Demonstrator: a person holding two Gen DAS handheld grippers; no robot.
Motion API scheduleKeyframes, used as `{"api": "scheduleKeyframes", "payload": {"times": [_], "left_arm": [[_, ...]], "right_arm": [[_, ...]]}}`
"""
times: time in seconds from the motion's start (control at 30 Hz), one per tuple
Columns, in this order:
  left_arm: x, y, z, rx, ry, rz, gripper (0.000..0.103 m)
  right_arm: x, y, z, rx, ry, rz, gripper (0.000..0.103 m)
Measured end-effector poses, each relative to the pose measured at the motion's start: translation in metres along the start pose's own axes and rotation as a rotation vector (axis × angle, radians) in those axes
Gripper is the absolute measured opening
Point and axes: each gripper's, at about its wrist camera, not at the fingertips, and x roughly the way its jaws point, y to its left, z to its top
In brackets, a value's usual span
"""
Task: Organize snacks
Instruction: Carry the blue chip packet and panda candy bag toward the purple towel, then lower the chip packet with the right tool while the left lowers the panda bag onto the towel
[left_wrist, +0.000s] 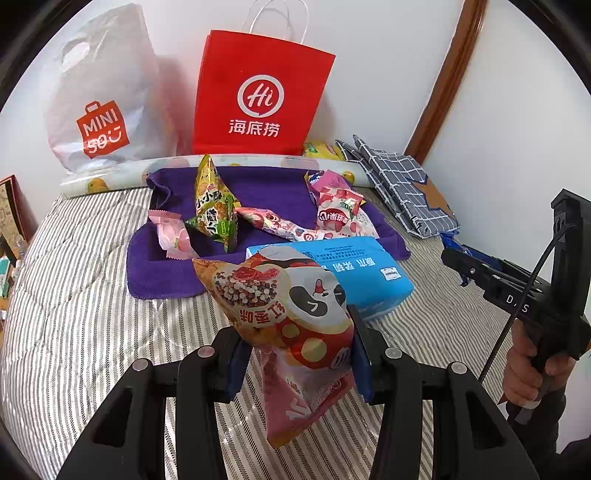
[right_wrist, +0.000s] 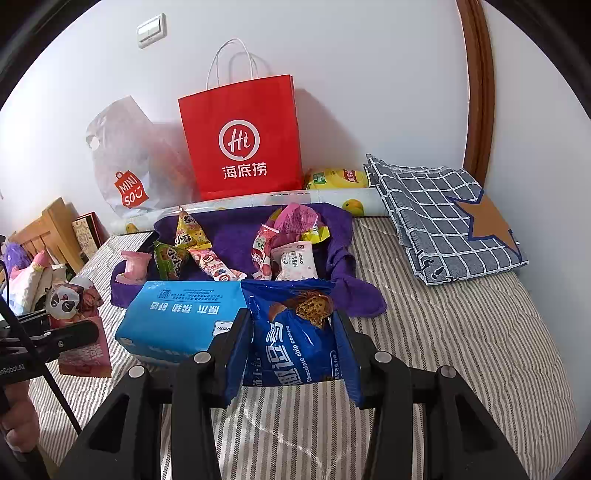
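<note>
My left gripper is shut on a red-and-pink snack bag with a panda print, lifted over the striped bedcover. In the right wrist view, my right gripper is shut on a blue chocolate chip cookie bag, also off the bed. Beyond both lies a purple cloth-lined tray with several small snack packets: green-yellow triangles, pink wrappers and strawberry packets. The right gripper's body shows at the right edge of the left wrist view.
A light blue tissue pack lies against the tray's near edge. Against the wall stand a red paper bag and a white plastic bag. Folded checked cloth lies at right, a yellow packet behind the tray.
</note>
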Motion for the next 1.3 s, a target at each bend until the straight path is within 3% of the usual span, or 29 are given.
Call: {"api": "scheduleKeyframes", "payload": {"times": [1.3], "left_arm": [[0.011,0.009,0.030,-0.003,0.000,0.005,0.047]], "right_arm": [[0.035,0.008,0.037,-0.010,0.011,0.033,0.042]]}}
